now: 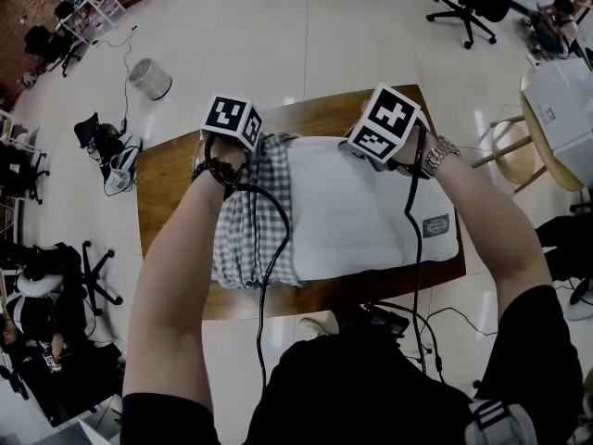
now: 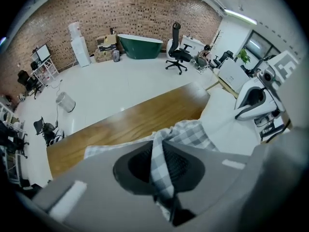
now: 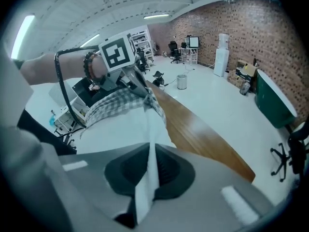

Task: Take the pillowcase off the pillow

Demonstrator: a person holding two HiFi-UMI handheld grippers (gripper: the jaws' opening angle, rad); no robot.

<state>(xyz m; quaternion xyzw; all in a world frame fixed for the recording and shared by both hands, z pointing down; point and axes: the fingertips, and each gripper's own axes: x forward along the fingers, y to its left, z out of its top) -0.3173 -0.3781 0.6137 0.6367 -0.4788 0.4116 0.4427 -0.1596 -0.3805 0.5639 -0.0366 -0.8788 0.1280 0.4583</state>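
The soft, light pillow (image 1: 361, 207) lies on the table (image 1: 167, 184), where my left claw (image 2: 162, 151) clamps a fold of the limp checked pillowcase (image 1: 248, 211) bunched over its left end, and my right claw (image 3: 148, 153) pinches the pillow's white far edge, apparently only thin fabric that could slip.

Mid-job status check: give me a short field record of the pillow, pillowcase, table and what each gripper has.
pillow: white, lying on the wooden table, mostly bare
pillowcase: checked, bunched at the pillow's end on the head view's left
left gripper: jaws shut on a pillowcase fold
right gripper: jaws shut on the pillow's white fabric
stage: pillowcase partly off
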